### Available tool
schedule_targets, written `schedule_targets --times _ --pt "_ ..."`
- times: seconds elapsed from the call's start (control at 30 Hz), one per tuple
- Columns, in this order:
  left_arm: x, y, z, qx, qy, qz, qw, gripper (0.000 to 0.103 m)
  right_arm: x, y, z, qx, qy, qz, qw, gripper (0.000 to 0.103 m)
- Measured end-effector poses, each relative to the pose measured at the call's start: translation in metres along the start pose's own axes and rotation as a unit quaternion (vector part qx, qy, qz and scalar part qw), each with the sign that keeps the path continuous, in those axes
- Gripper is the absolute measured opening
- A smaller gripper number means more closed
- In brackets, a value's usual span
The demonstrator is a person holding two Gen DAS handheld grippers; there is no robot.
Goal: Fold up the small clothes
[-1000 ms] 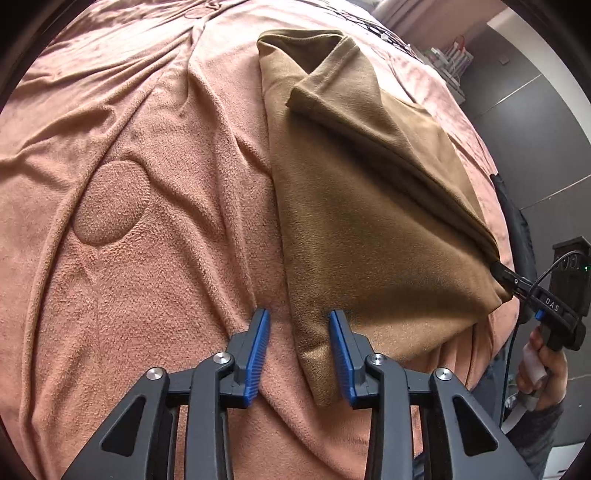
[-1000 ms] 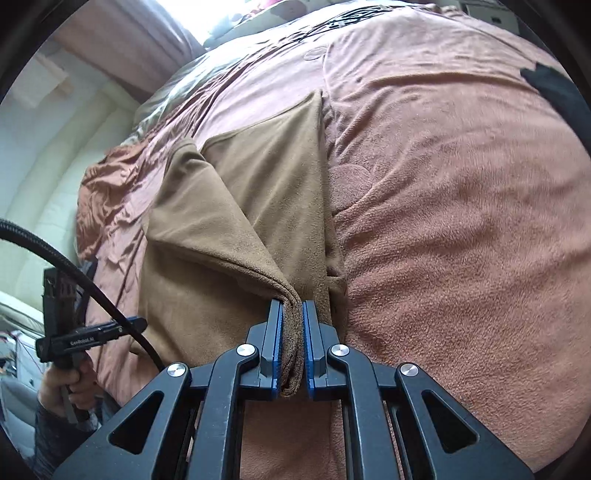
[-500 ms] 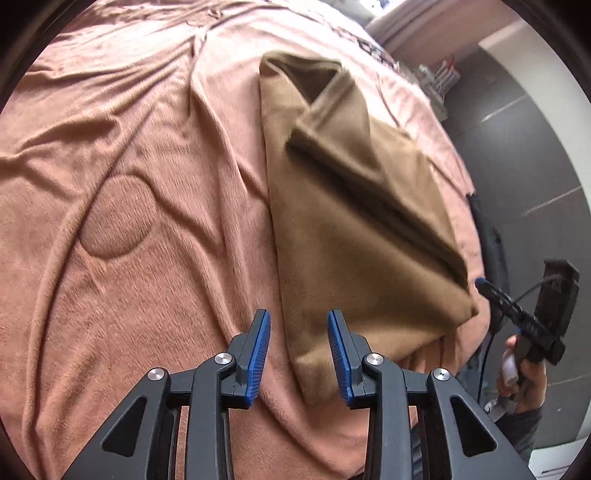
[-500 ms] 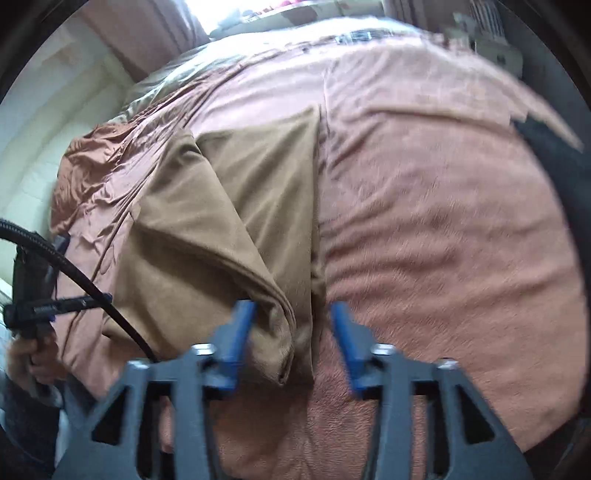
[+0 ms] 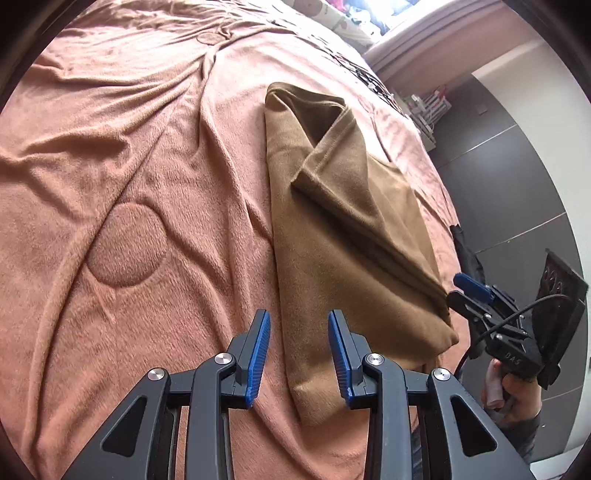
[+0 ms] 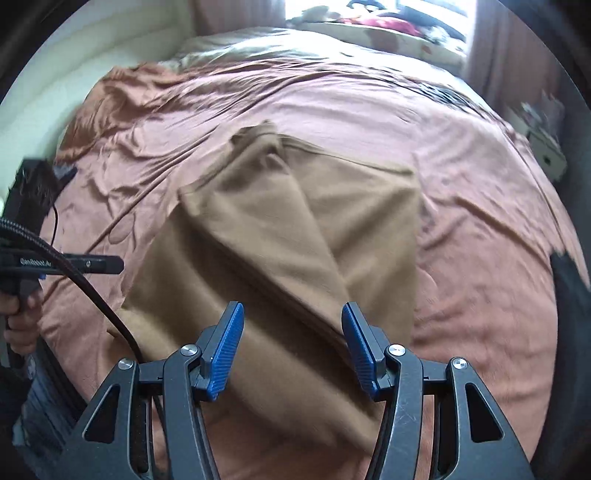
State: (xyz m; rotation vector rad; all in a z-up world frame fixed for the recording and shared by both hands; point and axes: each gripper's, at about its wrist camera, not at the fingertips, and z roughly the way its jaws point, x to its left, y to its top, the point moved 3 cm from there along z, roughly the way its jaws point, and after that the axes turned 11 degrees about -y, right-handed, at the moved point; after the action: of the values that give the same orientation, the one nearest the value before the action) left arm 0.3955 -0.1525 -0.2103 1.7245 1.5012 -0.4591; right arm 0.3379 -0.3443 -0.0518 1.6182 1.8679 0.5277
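A brown garment (image 5: 332, 236) lies folded lengthwise on the pink bedspread (image 5: 129, 166), one flap laid diagonally over it. My left gripper (image 5: 299, 354) is open just above the garment's near left edge, nothing between its blue pads. In the left wrist view the right gripper (image 5: 467, 295) hovers off the garment's right corner, held by a hand (image 5: 506, 387). From the right wrist view the same brown garment (image 6: 280, 240) fills the middle, and my right gripper (image 6: 291, 347) stands wide open over its near edge, holding nothing.
The bedspread is wrinkled, with a round quilted patch (image 5: 125, 245). A dark cloth (image 6: 569, 288) lies at the bed's right edge. Pillows and clutter (image 6: 369, 29) sit at the far end by the window. A dark wardrobe (image 5: 517, 192) stands beside the bed.
My right gripper let go of the garment's folded corner, opened wide and pulled back and up. The flap now rests flat. The left gripper stayed open and drew back slightly.
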Motion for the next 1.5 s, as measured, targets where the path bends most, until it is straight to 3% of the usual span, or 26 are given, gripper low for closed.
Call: schedule_targets --times 0.1,0.27,0.37,0.67,0.73,0.87,1.2,1.5 --pt "0.007 0.003 -0.001 -0.003 -0.014 -0.016 0.9998 0.034 0.017 0.014 0.019 0.016 -0.004 -0.033 0.999 0.053" --pt "0.019 0.005 -0.006 -0.005 -0.012 -0.025 0.9996 0.034 0.046 0.036 0.038 0.007 -0.012 -0.082 0.997 0.053" --pt "0.019 0.008 -0.008 -0.008 -0.013 -0.024 0.9996 0.034 0.056 0.042 0.052 0.017 -0.022 -0.094 0.995 0.045" --pt "0.018 0.014 -0.007 -0.012 -0.014 -0.025 0.9995 0.034 0.084 0.057 0.093 0.036 -0.028 -0.144 0.989 0.045" --pt "0.018 0.015 -0.007 -0.012 -0.012 -0.026 0.9995 0.034 0.084 0.058 0.103 0.041 -0.028 -0.145 0.988 0.038" --pt "0.018 0.019 -0.006 -0.012 -0.007 -0.027 0.9995 0.034 0.074 0.067 0.101 0.031 -0.011 -0.117 0.993 0.009" --pt "0.005 0.036 0.001 -0.014 -0.006 -0.019 0.9997 0.034 0.002 0.083 0.077 -0.005 0.029 -0.004 1.000 0.008" --pt "-0.001 0.050 0.015 -0.006 0.005 -0.013 0.9999 0.034 -0.068 0.077 0.091 0.006 0.036 0.095 0.995 0.008"
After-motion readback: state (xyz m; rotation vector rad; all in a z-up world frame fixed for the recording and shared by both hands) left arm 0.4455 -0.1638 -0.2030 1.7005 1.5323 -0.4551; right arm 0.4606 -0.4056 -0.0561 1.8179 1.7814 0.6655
